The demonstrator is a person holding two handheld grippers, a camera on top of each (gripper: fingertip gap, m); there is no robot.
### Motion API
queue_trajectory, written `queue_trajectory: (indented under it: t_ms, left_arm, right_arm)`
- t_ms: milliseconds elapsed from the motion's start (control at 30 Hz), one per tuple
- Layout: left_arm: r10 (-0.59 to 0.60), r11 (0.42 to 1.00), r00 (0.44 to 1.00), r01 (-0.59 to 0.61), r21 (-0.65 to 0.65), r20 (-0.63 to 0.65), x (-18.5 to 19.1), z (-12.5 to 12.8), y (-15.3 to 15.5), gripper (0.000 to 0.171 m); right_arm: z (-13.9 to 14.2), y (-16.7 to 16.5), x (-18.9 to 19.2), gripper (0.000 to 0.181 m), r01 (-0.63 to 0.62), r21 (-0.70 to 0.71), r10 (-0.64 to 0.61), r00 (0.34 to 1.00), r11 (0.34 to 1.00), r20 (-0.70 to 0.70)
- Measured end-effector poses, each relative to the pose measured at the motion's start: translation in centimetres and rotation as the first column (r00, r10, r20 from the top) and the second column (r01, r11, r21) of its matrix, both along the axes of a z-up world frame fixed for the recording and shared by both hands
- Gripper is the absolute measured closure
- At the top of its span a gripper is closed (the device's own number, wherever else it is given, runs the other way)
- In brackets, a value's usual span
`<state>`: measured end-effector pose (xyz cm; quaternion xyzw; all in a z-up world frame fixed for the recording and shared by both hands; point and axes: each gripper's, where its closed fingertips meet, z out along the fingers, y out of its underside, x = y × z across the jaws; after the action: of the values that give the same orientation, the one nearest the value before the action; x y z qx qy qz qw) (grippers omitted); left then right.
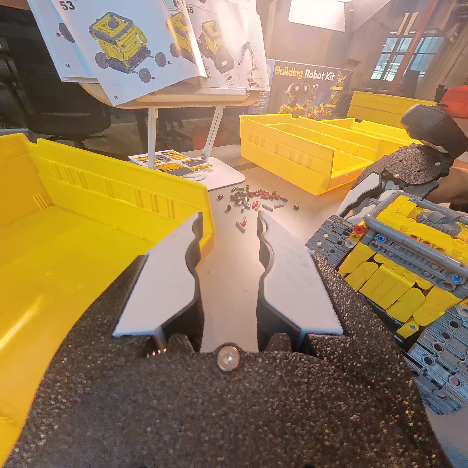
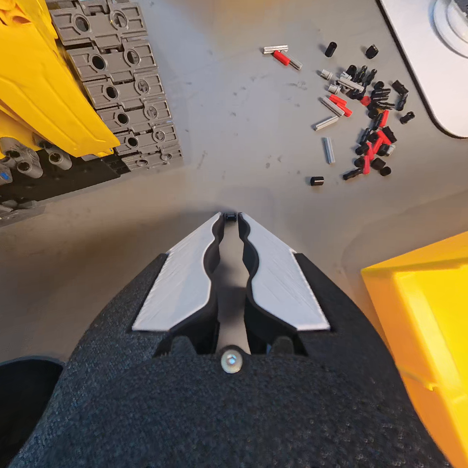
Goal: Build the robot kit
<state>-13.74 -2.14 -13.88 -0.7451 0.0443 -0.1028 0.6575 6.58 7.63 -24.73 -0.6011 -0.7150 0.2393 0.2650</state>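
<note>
My left gripper (image 1: 230, 217) is open and empty above the grey table, between a yellow bin (image 1: 76, 228) on its left and a yellow and grey brick vehicle model (image 1: 395, 273) on its right. My right gripper (image 2: 231, 215) is shut on a small black pin (image 2: 230, 217) at its fingertips, held over the table. The model with its grey tracks (image 2: 119, 86) lies up left of it. A pile of loose black, red and grey pins (image 2: 364, 114) lies up right; it also shows in the left wrist view (image 1: 255, 200). The right gripper shows in the left wrist view (image 1: 367, 192) behind the model.
An instruction booklet on a stand (image 1: 157, 50) with a white base (image 1: 222, 174) stands at the back. More yellow bins (image 1: 316, 154) and a kit box (image 1: 309, 91) are at the back right. A yellow bin corner (image 2: 420, 329) is right of my right gripper. Tip to tip, the grippers are about 25 centimetres apart.
</note>
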Motion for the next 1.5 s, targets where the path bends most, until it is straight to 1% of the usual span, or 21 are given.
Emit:
queue_trajectory:
  t_ms: [267,567,733,867,1000,1100,1200,1233,1300,1367,1433,1500]
  left_arm:
    - [0.018,1.000,1.000,-0.018,0.001,-0.003,-0.3,0.0,0.0,0.130]
    - [0.025,1.000,1.000,-0.025,-0.006,-0.007,-0.3,-0.2,0.1,0.129]
    - [0.028,1.000,1.000,-0.028,-0.007,-0.008,-0.3,-0.2,0.1,0.129]
    - [0.030,0.999,1.000,-0.031,-0.014,-0.007,-0.4,-0.3,0.2,0.129]
    - [0.037,0.999,0.999,-0.037,-0.018,-0.008,-0.5,-0.4,0.2,0.129]
    - [0.040,0.999,0.999,-0.040,-0.024,-0.008,-0.5,-0.5,0.3,0.129]
    - [0.042,0.999,0.999,-0.042,-0.026,-0.012,-0.6,-0.6,0.3,0.129]
    - [0.042,0.999,0.999,-0.043,-0.026,-0.014,-0.5,-0.6,0.3,0.128]
    - [0.042,0.999,0.999,-0.042,-0.026,-0.017,-0.5,-0.6,0.4,0.128]
    - [0.040,0.999,0.999,-0.041,-0.026,-0.021,-0.5,-0.6,0.4,0.128]
    - [0.037,0.999,0.999,-0.037,-0.023,-0.027,-0.4,-0.6,0.4,0.128]
    - [0.033,0.999,0.999,-0.034,-0.019,-0.031,-0.3,-0.5,0.3,0.128]
  right_arm:
    - [-0.1,0.0,0.0,0.170,-0.007,-0.053,0.009,0.999,0.999,0.041]
    - [-0.1,0.1,0.0,0.169,0.003,-0.037,-0.002,1.000,0.999,0.030]
    - [0.0,0.1,0.0,0.163,0.005,-0.036,-0.004,1.000,0.999,0.011]
    - [0.9,0.1,-0.5,0.155,0.009,-0.041,-0.010,0.999,0.999,-0.045]
    - [4.0,0.5,-1.7,0.139,0.045,-0.045,-0.054,0.976,0.998,-0.209]
    - [7.2,1.1,-2.4,0.136,0.086,-0.034,-0.092,0.931,0.996,-0.352]
    - [10.0,1.9,-2.7,0.134,0.143,-0.029,-0.140,0.867,0.989,-0.479]
    - [11.0,2.3,-2.8,0.134,0.169,-0.037,-0.163,0.834,0.985,-0.528]
    - [13.2,2.9,-2.8,0.135,0.218,-0.085,-0.222,0.745,0.972,-0.629]
    - [14.9,3.4,-2.8,0.135,0.254,-0.139,-0.276,0.659,0.957,-0.700]
    - [15.8,3.7,-2.8,0.135,0.278,-0.168,-0.308,0.604,0.946,-0.735]
    - [16.4,3.9,-2.9,0.135,0.301,-0.168,-0.318,0.570,0.939,-0.758]
